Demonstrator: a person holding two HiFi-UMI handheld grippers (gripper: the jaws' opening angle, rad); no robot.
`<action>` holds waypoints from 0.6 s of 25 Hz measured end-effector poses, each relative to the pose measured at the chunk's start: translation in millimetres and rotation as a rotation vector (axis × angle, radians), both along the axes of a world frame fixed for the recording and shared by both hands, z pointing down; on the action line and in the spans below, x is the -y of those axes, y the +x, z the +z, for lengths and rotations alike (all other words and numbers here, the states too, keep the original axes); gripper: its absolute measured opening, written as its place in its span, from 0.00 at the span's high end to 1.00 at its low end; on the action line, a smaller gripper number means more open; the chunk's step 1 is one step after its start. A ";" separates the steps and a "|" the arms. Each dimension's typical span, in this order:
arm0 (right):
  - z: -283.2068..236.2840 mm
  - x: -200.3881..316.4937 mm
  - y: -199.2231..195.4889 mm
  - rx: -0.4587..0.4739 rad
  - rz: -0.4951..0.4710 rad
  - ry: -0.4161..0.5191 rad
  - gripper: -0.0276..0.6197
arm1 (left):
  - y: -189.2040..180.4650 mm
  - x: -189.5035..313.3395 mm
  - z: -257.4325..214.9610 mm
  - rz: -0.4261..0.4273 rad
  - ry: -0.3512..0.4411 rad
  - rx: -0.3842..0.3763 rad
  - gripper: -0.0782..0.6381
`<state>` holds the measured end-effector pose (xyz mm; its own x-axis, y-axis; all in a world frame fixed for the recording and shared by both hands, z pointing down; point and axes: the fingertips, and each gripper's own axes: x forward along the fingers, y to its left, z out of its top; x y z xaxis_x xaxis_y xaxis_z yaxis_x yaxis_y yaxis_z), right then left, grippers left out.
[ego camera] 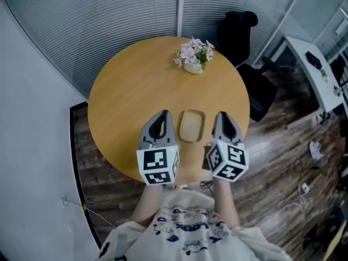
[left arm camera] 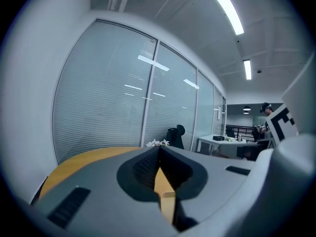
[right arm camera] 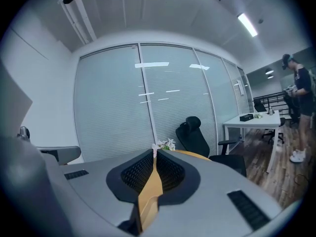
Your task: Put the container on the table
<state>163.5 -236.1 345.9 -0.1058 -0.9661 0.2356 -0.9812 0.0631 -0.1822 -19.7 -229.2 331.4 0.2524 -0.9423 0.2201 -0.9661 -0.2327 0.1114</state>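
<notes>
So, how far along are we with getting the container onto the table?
Looks done: the container lies flat on the table, near the person's edge, between the left tongs and right tongs. Nothing is in hand: both tongs are shut and empty, one at each side of it. Left: probably just pulling back.

Shirt print (ego camera: 187, 228) illegible; no readable text, label, number elsewhere.

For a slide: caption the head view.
Left gripper and right gripper, shut, flank the container on the round table.
</notes>
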 end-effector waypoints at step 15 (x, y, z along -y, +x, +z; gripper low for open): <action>-28.2 -8.5 -10.0 -0.008 -0.017 0.076 0.92 | -6.5 -8.4 -25.8 0.002 0.067 0.003 0.88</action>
